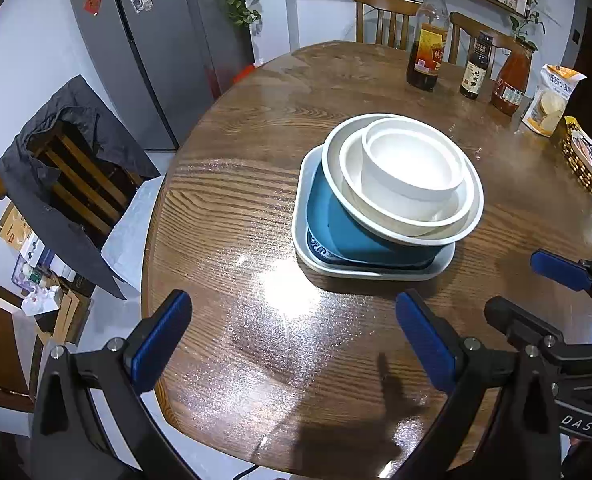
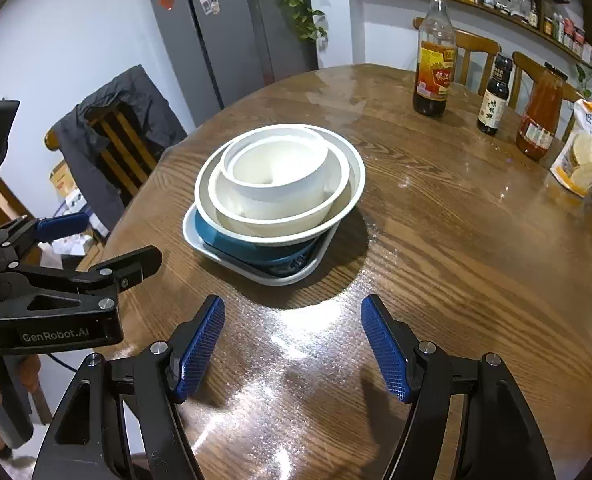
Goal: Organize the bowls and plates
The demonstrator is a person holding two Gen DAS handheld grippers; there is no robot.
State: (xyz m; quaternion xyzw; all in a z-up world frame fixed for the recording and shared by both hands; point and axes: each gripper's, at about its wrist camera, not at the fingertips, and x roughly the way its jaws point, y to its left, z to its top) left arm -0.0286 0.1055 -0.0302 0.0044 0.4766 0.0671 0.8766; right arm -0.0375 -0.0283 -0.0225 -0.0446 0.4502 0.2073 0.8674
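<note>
"genrobot.ai" on left hand-held gripper [image 2: 96,240]; "das" on right hand-held gripper [image 1: 535,288].

The small bowl [image 1: 413,164] sits in a bigger bowl [image 1: 399,216], on plates in a tray [image 1: 301,200]. Three bottles [image 1: 427,40] stand behind, on the table [image 1: 224,208].
</note>
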